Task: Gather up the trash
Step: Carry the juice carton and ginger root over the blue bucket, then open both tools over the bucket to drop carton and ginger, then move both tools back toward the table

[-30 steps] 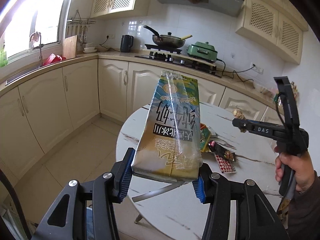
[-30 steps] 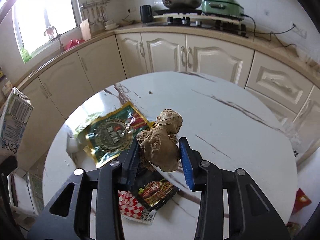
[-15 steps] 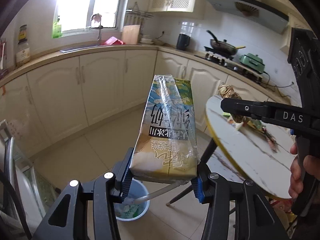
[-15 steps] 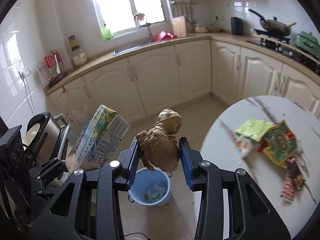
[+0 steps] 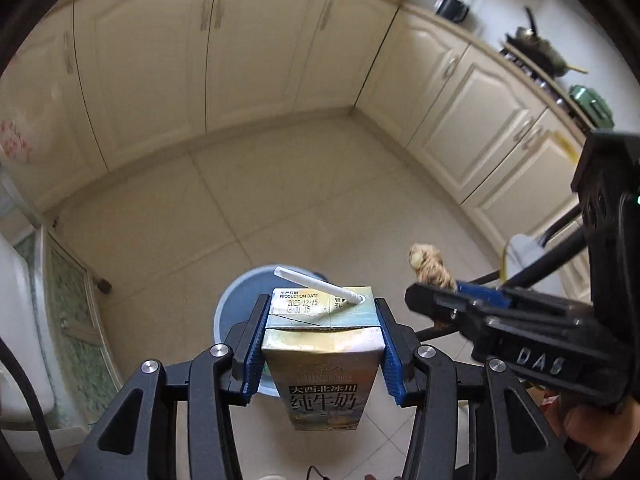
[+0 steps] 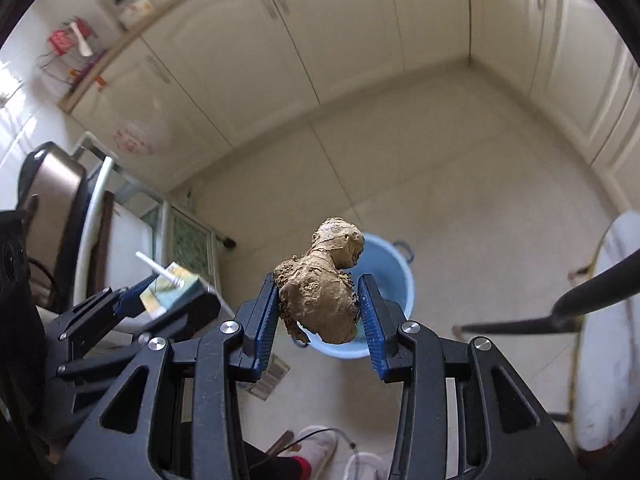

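Left gripper (image 5: 322,354): clamped on a milk carton (image 5: 323,354), straw (image 5: 316,282) poking out of its top, held tilted over the blue bucket (image 5: 230,304) on the floor tiles. Right gripper (image 6: 322,320): pads pressed against a lump of ginger root (image 6: 320,286), likewise poised above the same blue bucket (image 6: 394,276), though a little toward its near rim. Both pieces lifted and carried to the bin, neither yet dropped. Judged about midway for this pair: release into the bucket remaining, left load looking better centred than the right. At the far right of the right wrist view, just the edge of the round table (image 6: 612,320); whether more trash waits there cannot be told.
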